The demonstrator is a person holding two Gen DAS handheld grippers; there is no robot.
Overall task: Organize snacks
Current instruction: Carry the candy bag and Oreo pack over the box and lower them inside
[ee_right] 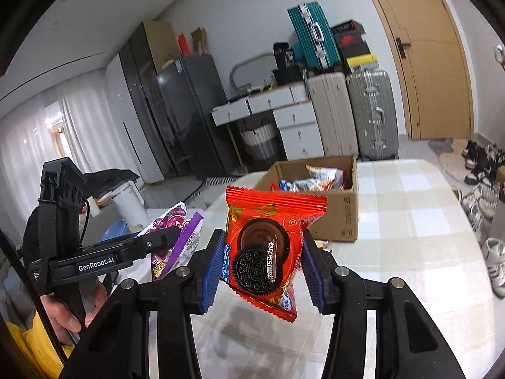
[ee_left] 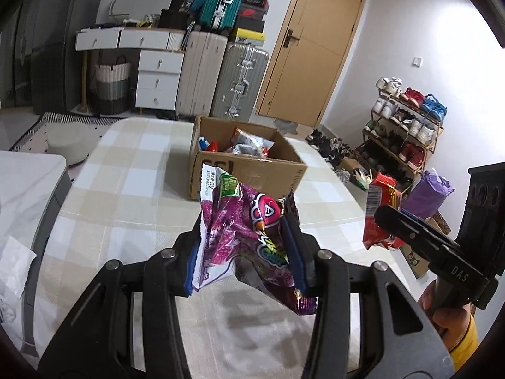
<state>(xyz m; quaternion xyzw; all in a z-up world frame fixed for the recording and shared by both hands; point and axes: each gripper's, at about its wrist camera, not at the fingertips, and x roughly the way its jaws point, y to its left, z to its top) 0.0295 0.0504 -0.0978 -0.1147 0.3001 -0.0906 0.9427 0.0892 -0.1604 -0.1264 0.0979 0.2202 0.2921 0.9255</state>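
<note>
- Left gripper (ee_left: 246, 252) fingers clamp a crumpled purple foil snack packet (ee_left: 243, 240).
- Right gripper (ee_right: 262, 265) fingers pinch a red cookie wrapper (ee_right: 268, 246).
- Beyond both: open brown cardboard box (ee_left: 249, 170) on checked beige tablecloth (ee_left: 132, 173); suitcases (ee_left: 221, 75) behind.

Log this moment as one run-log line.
left claw: shut on purple snack bag | right claw: shut on red cookie packet | both held above table | cardboard box: open, snacks inside

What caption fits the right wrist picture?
Right gripper holds a red cookie packet above the checked table, cardboard box ahead.
</note>
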